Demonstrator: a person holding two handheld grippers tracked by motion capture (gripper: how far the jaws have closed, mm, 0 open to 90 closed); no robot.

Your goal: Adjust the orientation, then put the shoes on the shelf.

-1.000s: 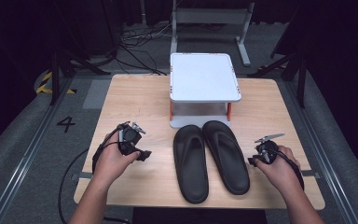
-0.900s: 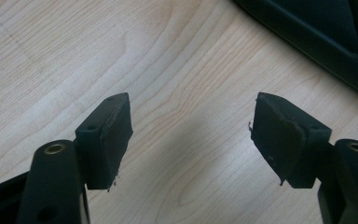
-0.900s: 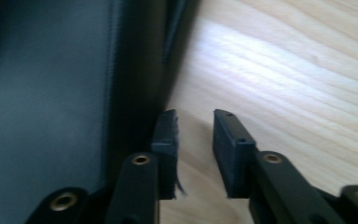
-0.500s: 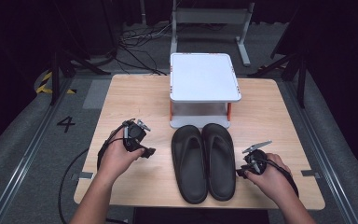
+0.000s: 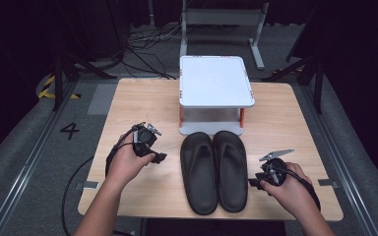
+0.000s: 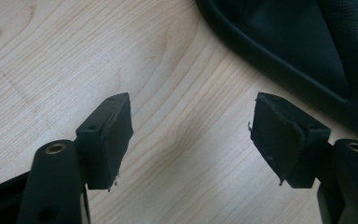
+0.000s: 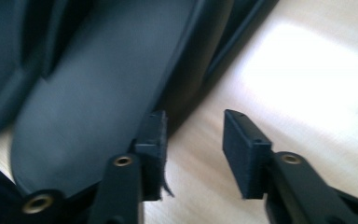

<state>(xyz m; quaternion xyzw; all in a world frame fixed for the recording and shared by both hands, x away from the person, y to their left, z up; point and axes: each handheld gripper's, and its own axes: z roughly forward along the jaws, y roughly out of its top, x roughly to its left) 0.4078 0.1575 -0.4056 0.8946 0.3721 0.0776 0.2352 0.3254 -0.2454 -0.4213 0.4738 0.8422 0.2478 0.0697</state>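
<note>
Hovering open-jawed near the tabletop's (image 5: 128, 105) left edge, the left gripper (image 5: 156, 158) stands apart from the black sandals (image 5: 216, 169) lying lengthwise mid-table, while the right gripper (image 5: 254, 182), jaws just opening and empty, sits just beside them, nearer.

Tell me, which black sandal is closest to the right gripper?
The sandal on the right of the pair, beside the right gripper. The other sandal lies on its far side, nearer the left gripper.
</note>
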